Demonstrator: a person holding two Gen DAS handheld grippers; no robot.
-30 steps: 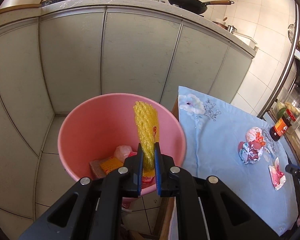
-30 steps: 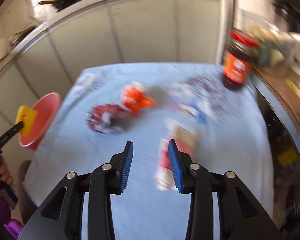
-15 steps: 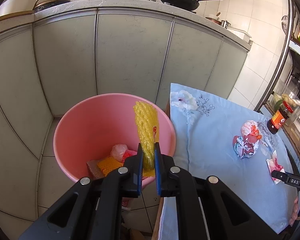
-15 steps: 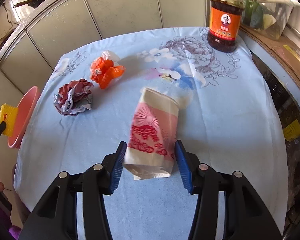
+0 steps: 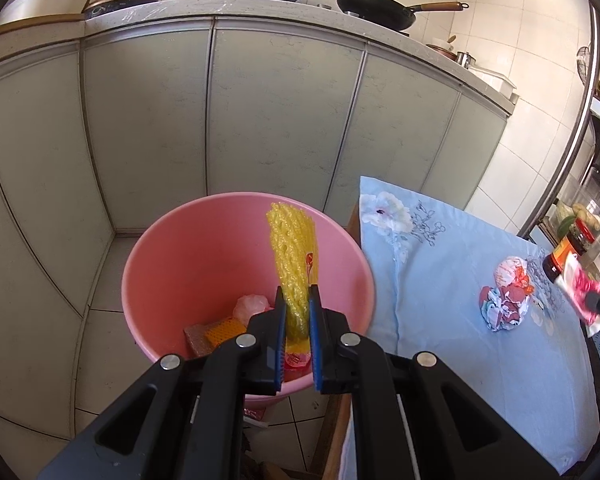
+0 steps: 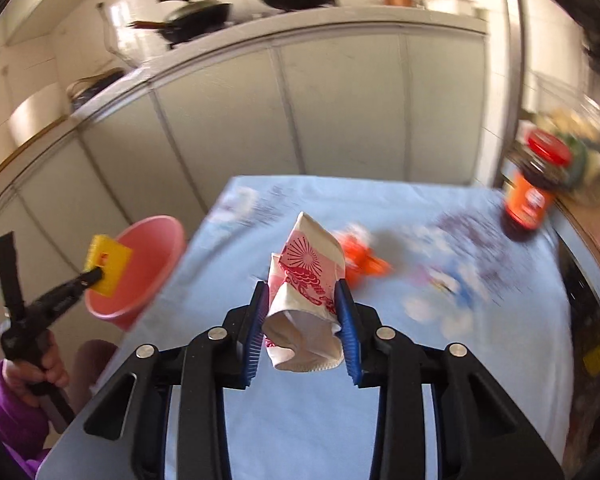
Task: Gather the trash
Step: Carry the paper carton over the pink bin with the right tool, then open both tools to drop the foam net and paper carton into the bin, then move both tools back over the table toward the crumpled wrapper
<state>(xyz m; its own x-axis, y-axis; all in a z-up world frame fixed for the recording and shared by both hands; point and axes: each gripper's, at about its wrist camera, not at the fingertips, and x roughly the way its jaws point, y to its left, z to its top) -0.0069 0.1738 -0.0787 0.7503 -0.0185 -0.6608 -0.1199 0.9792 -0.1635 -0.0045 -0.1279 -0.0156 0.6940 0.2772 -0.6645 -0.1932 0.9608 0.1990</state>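
My left gripper [image 5: 297, 300] is shut on a yellow foam net [image 5: 292, 248] and holds it upright over the pink bucket [image 5: 160, 232], which has several scraps at its bottom. My right gripper [image 6: 302, 300] has its jaws closing on a crushed red-and-white paper cup [image 6: 308, 276]. Both pads press its sides, and it hangs above the blue tablecloth [image 6: 380, 420]. On the cloth lie a crumpled dark-red wrapper [image 5: 504, 308] and an orange-and-white wrapper [image 6: 360, 258]. The right wrist view also shows the left gripper [image 6: 92, 278] with the net by the bucket [image 6: 148, 248].
A sauce jar [image 6: 532, 192] with a red lid stands at the table's far right corner. Grey cabinets [image 5: 280, 120] with pans on the counter run behind the bucket and table. A hand in a purple sleeve [image 6: 8, 396] holds the left gripper's handle.
The right gripper has closed on the paper cup and raised it off the cloth, swinging toward the bucket side. The left gripper with the net has stayed over the bucket.
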